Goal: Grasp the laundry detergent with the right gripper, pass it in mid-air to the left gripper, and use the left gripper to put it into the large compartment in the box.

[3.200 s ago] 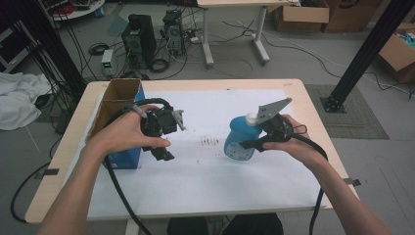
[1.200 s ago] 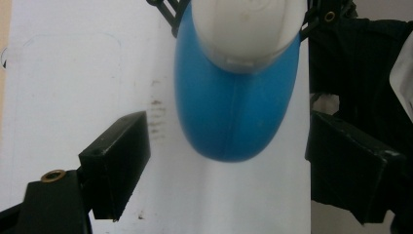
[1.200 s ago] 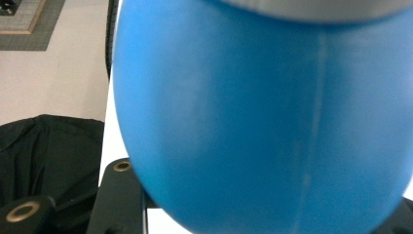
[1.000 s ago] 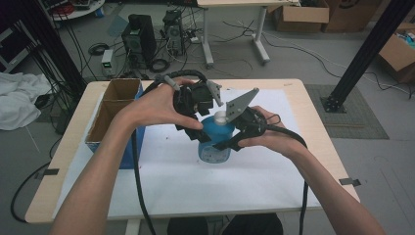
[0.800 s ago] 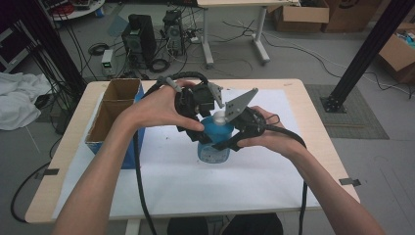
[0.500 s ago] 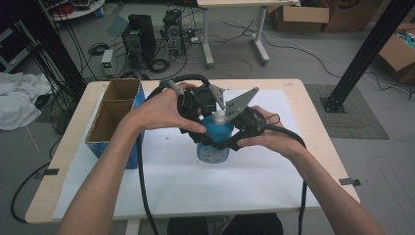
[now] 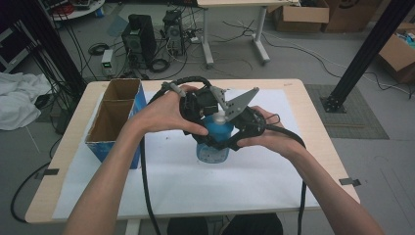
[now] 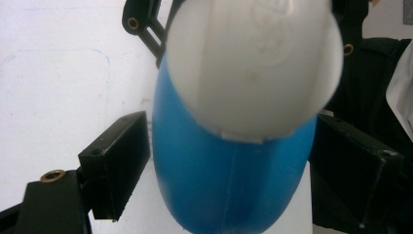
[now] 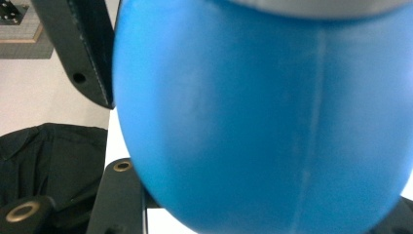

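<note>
A blue bottle (image 7: 213, 151) with a white cap (image 7: 221, 116) stands on the white sheet (image 7: 254, 181) at mid-table. My right gripper (image 7: 219, 142) comes in from the right and is shut on the bottle's body (image 9: 263, 122), its jaws low on either side. From above and the left, my left gripper (image 7: 211, 126) reaches over the cap (image 8: 253, 63). Its jaws straddle the bottle's shoulder (image 8: 229, 185), and a thin sliver of white shows between one jaw and the bottle. A jaw of the left gripper (image 9: 83, 48) shows beside the bottle in the right gripper view.
An open cardboard box (image 7: 115, 117) with blue sides stands at the table's left. The wooden table (image 7: 54, 161) is covered by the white sheet. Both cables trail toward the near edge. Beyond the table are computer towers and boxes on the floor.
Earlier the grippers were apart, the bottle in the right one. By a second ago the bottle sat at mid-table with the left gripper over its cap; since then the left hand has shifted only slightly.
</note>
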